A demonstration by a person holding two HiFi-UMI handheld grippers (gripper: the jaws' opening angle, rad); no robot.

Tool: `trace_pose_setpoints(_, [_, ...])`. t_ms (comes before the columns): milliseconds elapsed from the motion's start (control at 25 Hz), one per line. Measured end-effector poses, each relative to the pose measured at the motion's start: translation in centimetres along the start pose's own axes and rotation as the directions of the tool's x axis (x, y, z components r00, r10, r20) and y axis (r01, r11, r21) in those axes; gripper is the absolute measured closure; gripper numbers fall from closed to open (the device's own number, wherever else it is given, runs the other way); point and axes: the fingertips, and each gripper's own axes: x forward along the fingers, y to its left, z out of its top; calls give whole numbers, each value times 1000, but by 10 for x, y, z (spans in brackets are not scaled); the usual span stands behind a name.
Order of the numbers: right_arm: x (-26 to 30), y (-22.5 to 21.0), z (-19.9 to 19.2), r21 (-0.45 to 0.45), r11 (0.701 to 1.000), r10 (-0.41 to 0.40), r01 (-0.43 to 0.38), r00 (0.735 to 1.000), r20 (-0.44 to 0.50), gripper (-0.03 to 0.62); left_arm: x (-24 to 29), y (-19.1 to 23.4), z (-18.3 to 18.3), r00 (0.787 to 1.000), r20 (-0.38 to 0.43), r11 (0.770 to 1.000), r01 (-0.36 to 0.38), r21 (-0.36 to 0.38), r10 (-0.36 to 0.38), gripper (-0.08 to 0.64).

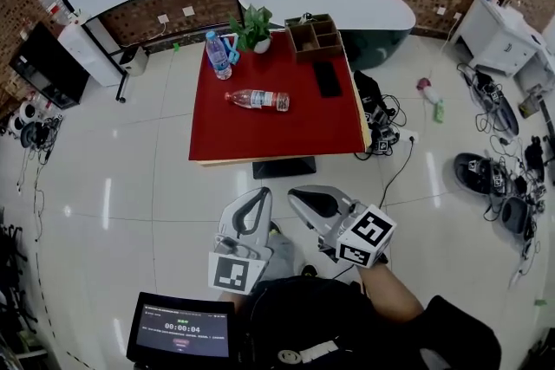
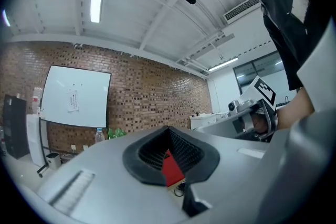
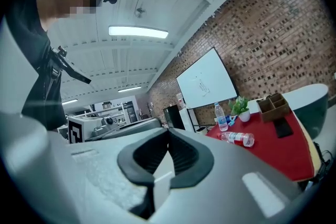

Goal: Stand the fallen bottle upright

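Spotted the fallen water bottle [image 1: 257, 100] flat on its side near the middle of the red desk [image 1: 286, 139], neck toward the left in the head view, touching nothing else. Noted a second water bottle [image 1: 218, 55] upright at the far left corner, beside a potted plant [image 1: 253, 28]; also a wooden organiser [image 1: 316, 35] and a black phone [image 1: 327, 79] farther right. Found the left tongs [image 1: 258, 197] and right tongs [image 1: 297, 197] held side by side over the floor, well short of the desk, both pinched together on nothing (seen as ribbed pads pressed shut, with only background past the tips). Judged the step in hand to be the approach. To do it well: close in on the near edge, spread one pair of tongs before arrival, and come at the bottle across its width rather than along it. Grip toward the neck end so as to pivot about the base; expect rolling on the smooth plastic if nudged first. Tip up slowly, seat the base flat, then let go. Keep clear of the phone while swinging.
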Motion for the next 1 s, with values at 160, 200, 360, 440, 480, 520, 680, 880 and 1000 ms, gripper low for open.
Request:
trace_pose_setpoints(160, [47,-32,12,-20,999,-29,29,999,-34,589,27,50,-9,1000,3,999,8,-41,-8,560])
trace_pose_setpoints(200, [58,-37,14,-32,999,-34,33,998,-45,589,33,61,-10,1000,6,999,12,-47,-12,560])
trace_pose_setpoints(360, [94,-55,20,-78,995,-63,57,995,-73,589,50,106,-7,999,32,999,20,-51,-18,560])
trace_pose_setpoints(440, [106,-66,22,-89,993,-83,76,993,-84,589,56,125,-6,999,42,998,18,-54,-16,560])
trace_pose_setpoints(480, [112,-72,24,-95,992,-96,88,991,-91,589,59,133,-7,999,43,998,17,-59,-15,560])
trace_pose_setpoints(520, [117,-79,26,-105,989,-113,102,989,-98,589,62,140,-8,999,41,998,17,-64,-14,560])
trace_pose_setpoints(680, [128,-103,35,-133,981,-154,138,981,-116,589,68,161,-14,999,35,997,7,-80,-4,560])
trace_pose_setpoints(880, [141,-123,28,-185,977,-143,105,968,-206,586,72,173,-15,999,38,997,-29,-73,32,560])
trace_pose_setpoints(1000, [157,-140,9,-301,952,-158,57,933,-324,543,76,177,-11,997,38,996,-58,-74,61,560])
